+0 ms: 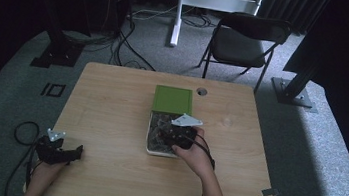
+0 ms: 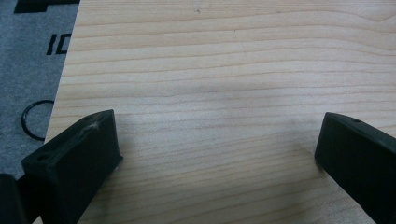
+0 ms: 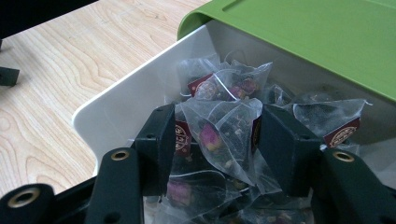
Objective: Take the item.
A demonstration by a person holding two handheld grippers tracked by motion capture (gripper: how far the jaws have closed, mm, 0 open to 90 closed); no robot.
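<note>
Working over the table (image 1: 109, 120), we reach into the white box (image 3: 116, 112) below its green lid (image 3: 303, 42); the right gripper (image 3: 215, 140) fingers pinch one tea sachet (image 3: 219, 135). Lift straight, gently. The left gripper (image 2: 215, 154) rests released.

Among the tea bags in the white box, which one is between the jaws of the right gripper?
The tea bag with a pink rosebud inside, on top of the pile; the right gripper pinches it on both sides. The others lie free.

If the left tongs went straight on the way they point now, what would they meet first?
Probably just the light wooden tabletop: the open left tongs angle down over bare wood, with nothing between them. Depth is hard to judge.
</note>
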